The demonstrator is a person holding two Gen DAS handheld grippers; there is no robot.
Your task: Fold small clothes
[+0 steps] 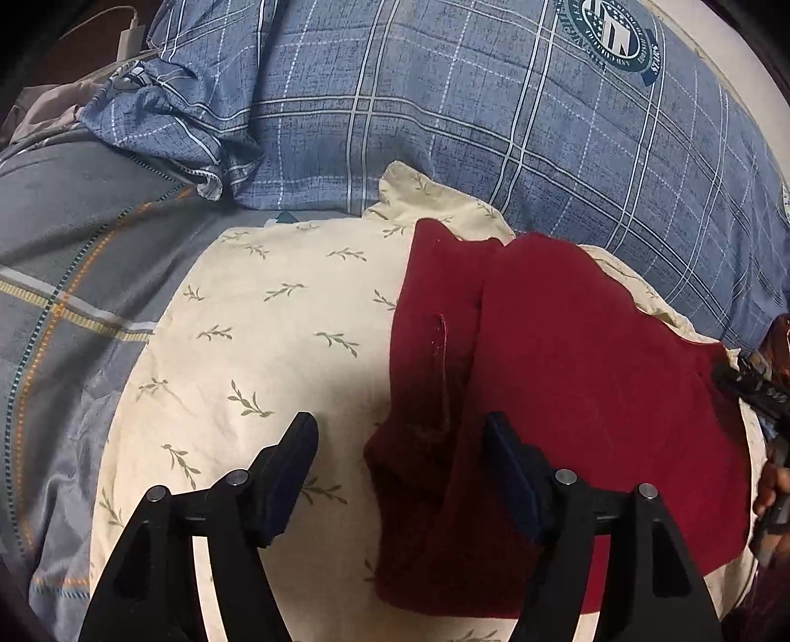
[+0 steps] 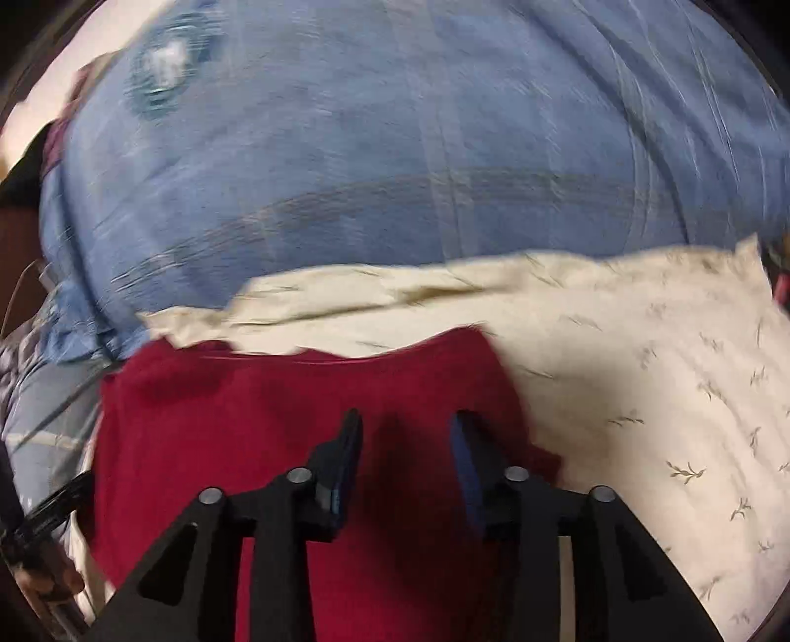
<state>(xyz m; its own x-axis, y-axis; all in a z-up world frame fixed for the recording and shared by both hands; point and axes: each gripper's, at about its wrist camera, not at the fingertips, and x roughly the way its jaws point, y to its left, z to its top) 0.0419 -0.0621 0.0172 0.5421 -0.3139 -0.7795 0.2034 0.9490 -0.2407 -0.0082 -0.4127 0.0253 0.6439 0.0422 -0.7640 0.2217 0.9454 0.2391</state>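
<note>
My left tongs (image 1: 400,439) stand wide apart and hold nothing. One finger hangs over the pillow (image 1: 276,355); the other is over the left edge of the red garment (image 1: 582,375).

The garment lies flat on the cream pillow with the leaf print, at about 3 o'clock in my left view. A folded flap with a stitched seam runs along its left side. Its far edge comes near the blue plaid quilt (image 1: 444,108), which bears a round crest at 1 o'clock. A grey striped cover (image 1: 74,276) lies at 9 o'clock, and a white charger (image 1: 129,37) with its cord sits at 11 o'clock.

My right tongs (image 2: 406,434) are also apart and empty, both fingers above the garment (image 2: 237,434). This view is blurred. Here the garment fills 6 to 9 o'clock, the pillow (image 2: 666,395) spreads toward 3 o'clock, and the quilt (image 2: 395,148) takes up the top half.

No containers show in either view.
</note>
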